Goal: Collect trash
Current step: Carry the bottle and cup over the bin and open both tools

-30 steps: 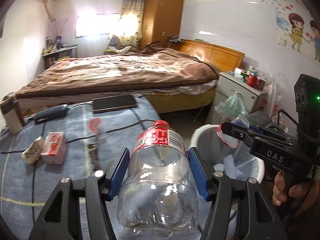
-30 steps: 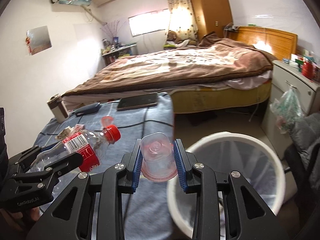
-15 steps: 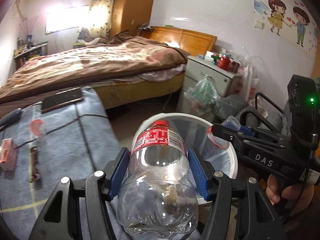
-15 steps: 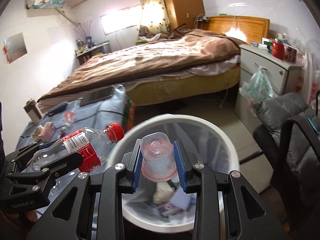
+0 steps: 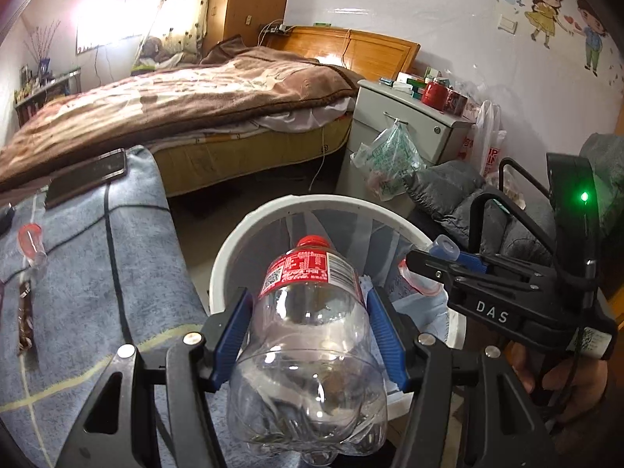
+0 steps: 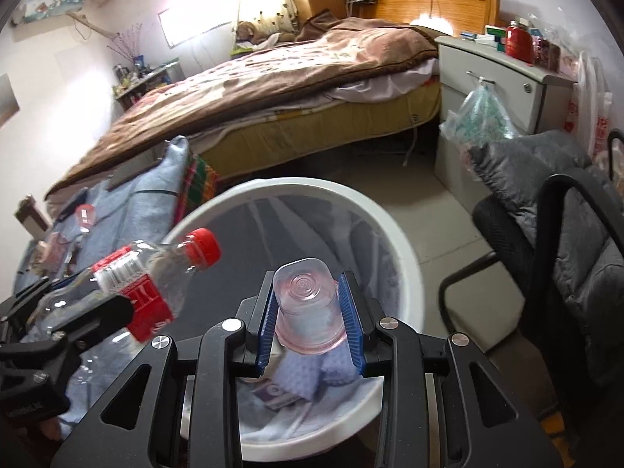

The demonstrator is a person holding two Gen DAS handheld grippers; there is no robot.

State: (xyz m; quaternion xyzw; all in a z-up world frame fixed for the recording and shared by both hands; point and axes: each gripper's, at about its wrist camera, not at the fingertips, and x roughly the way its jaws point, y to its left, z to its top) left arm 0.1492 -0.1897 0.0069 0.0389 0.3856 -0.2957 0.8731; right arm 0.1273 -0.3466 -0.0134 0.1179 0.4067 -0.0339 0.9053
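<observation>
While the left gripper (image 5: 308, 335) clamps the bottle (image 5: 312, 323) at the bin (image 5: 249, 226) rim, its cap overhangs the opening. Right gripper (image 6: 310, 314), jaws tight on the cup (image 6: 308, 312), hangs above the bin's open middle.

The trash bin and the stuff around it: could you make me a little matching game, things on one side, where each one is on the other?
Things:
1. plastic bottle
2. clear cup
3. phone
4. green plastic bag

Places:
A. hanging from the nightstand drawer
B. between the right gripper's fingers, over the trash bin
C. lying on the blue cloth
D. between the left gripper's fingers, red cap towards the bin

Pairs: 1-D, 2-B, 3-C, 4-A
</observation>
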